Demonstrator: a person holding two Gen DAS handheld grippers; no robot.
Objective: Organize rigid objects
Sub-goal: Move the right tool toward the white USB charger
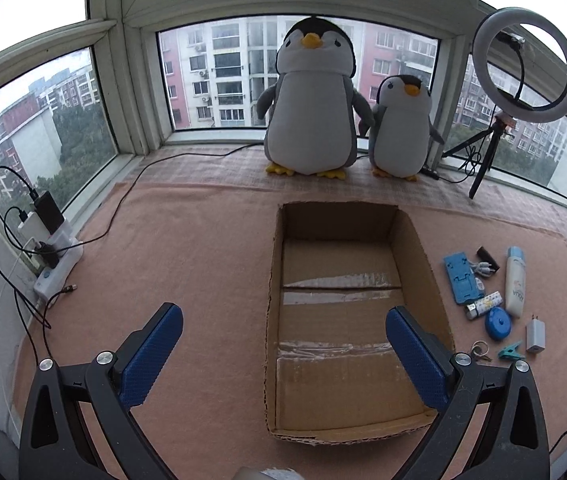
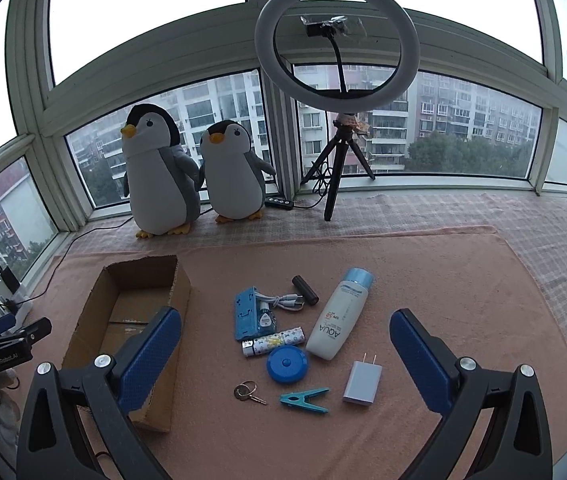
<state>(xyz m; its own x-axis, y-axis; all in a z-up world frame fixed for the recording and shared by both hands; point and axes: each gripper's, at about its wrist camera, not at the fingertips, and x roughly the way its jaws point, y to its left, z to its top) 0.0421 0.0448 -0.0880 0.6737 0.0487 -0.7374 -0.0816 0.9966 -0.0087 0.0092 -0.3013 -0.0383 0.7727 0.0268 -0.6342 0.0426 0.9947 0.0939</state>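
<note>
Both tongs, left (image 1: 283, 336) and right (image 2: 285, 338), are hanging wide open, empty; the lotion bottle (image 2: 339, 316) is looking smooth, best gripped across its middle

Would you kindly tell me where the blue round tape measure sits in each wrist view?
Left wrist: blue round tape measure at lower right, right of the cardboard box.
Right wrist: tape measure at centre, below the sunscreen bottle.
Shared landmark: the white charger plug beside it.

Two plush penguins (image 2: 163, 176) and a ring light (image 2: 337, 40) on its tripod stand along the window, power strip (image 1: 57, 268) at left.
</note>
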